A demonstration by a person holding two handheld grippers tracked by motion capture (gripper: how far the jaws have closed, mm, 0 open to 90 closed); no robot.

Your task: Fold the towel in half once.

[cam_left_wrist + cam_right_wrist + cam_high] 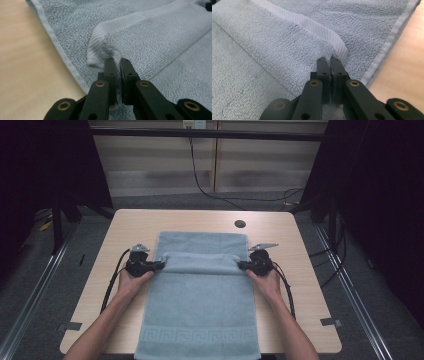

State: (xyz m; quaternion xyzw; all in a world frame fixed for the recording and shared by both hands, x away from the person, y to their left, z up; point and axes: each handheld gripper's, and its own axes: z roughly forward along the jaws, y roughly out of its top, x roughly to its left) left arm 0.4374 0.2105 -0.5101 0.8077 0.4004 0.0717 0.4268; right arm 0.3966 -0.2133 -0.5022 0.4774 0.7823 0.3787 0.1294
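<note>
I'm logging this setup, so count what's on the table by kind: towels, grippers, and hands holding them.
Towels: 1, the blue-grey towel, partly folded over itself.
Grippers: 2, the left gripper and the right gripper, each pinching a side edge of the fold.
Hands: 2, left hand and right hand.
Total: 5

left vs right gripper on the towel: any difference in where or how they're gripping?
The left gripper pinches the left side of the towel; the right gripper pinches its right side. In the gripper views the left jaws show a thin slit with cloth between them, while the right jaws look pressed tighter. Shared: both are shut on the same folded-over end of the towel, level with each other, on the table.
</note>
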